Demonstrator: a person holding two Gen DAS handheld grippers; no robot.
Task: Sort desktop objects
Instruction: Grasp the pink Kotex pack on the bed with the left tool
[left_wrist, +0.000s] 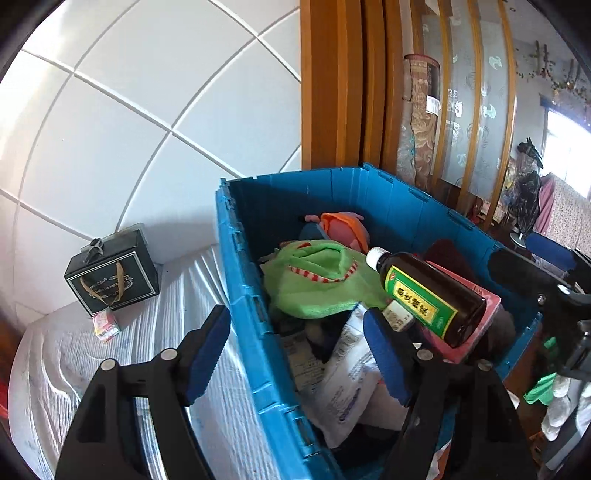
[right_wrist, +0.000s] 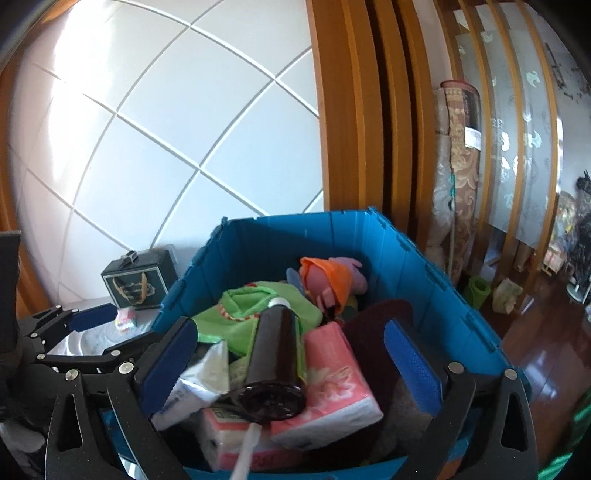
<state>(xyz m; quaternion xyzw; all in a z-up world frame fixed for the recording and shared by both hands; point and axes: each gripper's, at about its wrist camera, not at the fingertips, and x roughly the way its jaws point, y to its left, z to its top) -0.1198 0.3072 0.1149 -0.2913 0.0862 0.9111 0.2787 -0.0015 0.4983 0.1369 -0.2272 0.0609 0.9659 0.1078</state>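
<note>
White tiled wall behind, my surface carries a blue plastic crate (right_wrist: 424, 280). On its heap lies a brown glass bottle (right_wrist: 275, 354), heavy, slick, breakable; grip mid-body. My left tool (left_wrist: 295, 350) and right tool (right_wrist: 291, 369) gape empty.

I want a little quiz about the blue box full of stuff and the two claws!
1. True or false: the brown glass bottle with the green label stands upright in the blue plastic crate.
2. What does the bottle's base rest on?
A. pink tissue pack
B. green plush toy
3. Where is the small black gift box: in or outside the crate?

Key: 1 false, it lies down. 2 A. 3 outside. Left claw and right claw are open.
</note>
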